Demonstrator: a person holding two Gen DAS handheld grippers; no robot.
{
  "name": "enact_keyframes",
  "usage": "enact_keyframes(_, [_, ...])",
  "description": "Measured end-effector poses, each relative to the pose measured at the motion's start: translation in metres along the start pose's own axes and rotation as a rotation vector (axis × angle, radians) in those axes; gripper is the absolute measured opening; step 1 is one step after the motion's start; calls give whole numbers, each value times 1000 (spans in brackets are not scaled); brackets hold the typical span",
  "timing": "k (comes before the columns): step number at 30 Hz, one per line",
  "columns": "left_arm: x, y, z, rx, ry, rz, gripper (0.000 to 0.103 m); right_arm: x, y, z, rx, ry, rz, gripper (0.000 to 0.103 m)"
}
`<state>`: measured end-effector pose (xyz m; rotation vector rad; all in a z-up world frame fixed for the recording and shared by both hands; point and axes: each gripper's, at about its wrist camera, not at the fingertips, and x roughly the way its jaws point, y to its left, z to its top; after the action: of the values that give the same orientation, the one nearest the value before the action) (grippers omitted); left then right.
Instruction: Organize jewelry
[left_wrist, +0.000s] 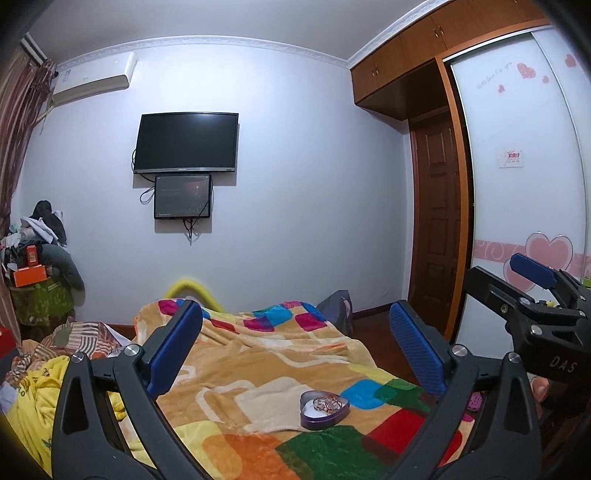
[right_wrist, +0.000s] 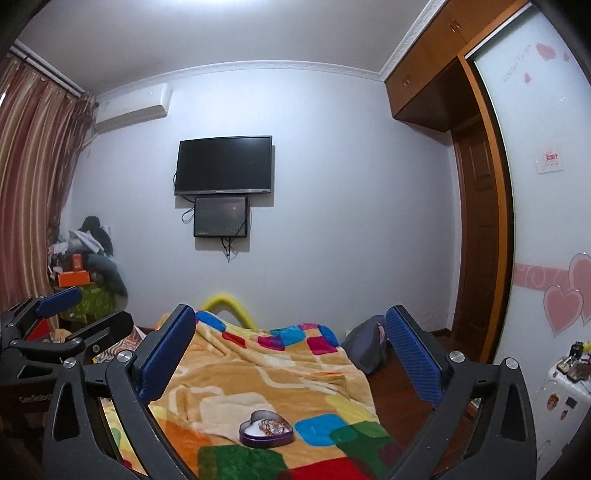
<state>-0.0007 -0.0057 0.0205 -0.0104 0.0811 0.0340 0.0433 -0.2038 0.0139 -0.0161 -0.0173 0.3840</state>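
Both grippers hang wide apart and empty above a bed, pointing level toward the far wall. Left gripper (left_wrist: 295, 350) shows its 2 blue pads spread to either side of its view, nothing between them; right gripper (right_wrist: 291, 354) stands the same way, jaws fully released and clear of any object. Each also appears in the other's camera: the right gripper sits at the right edge of the left wrist view, with part of a hand (left_wrist: 541, 387) visible behind it, and the left gripper at the left edge of the right wrist view.

On the bed, a purple heart-shaped box (left_wrist: 324, 409) lies open on a patchwork blanket (left_wrist: 258, 369) of orange, cream, blue, red and green squares. Inside the box, on a pale lining, rests a small tangle of jewelry (left_wrist: 327, 402), gold and reddish in tone; individual pieces are too small to tell apart. The box sits below and ahead of both grippers, touched by neither.

Beyond the bed, a dark television (left_wrist: 185, 143) hangs on the white wall with a smaller screen (left_wrist: 183, 196) just beneath it. An air conditioner (left_wrist: 94, 79) is mounted high at left near striped curtains (right_wrist: 33, 177), and a wardrobe (left_wrist: 517, 166) with pink heart decals stands at right.
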Motion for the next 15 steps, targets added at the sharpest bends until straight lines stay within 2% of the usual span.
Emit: enact_keyframes(15, [5,1,-5,-11,21,12,102,-8,-7,-10,0,39,4,102])
